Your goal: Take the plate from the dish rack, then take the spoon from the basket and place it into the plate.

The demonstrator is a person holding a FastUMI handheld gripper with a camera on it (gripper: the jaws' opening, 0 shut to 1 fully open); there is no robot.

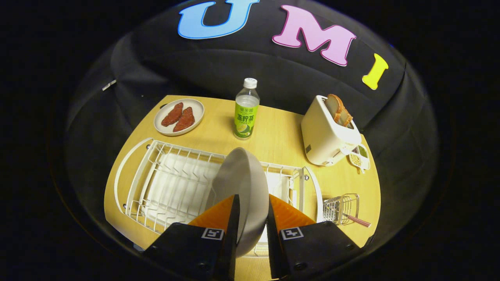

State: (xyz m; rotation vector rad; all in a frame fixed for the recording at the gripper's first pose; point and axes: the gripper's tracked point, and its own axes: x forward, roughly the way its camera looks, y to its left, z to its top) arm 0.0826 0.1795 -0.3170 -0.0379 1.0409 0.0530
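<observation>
— What are your fingers doing?
— Your gripper [252,212] is pinching the plate [242,183] by its rim, one finger on each side. You hold it up on its edge, over the dish rack [172,183].

— And the spoon?
— Its handle pokes out of the little basket [341,208], near the table's [281,136] right edge, just beside the rack. The toaster [326,136] sits behind it.

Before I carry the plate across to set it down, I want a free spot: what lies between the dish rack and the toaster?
In the gripper view, bare tabletop lies between the dish rack and toaster.
</observation>
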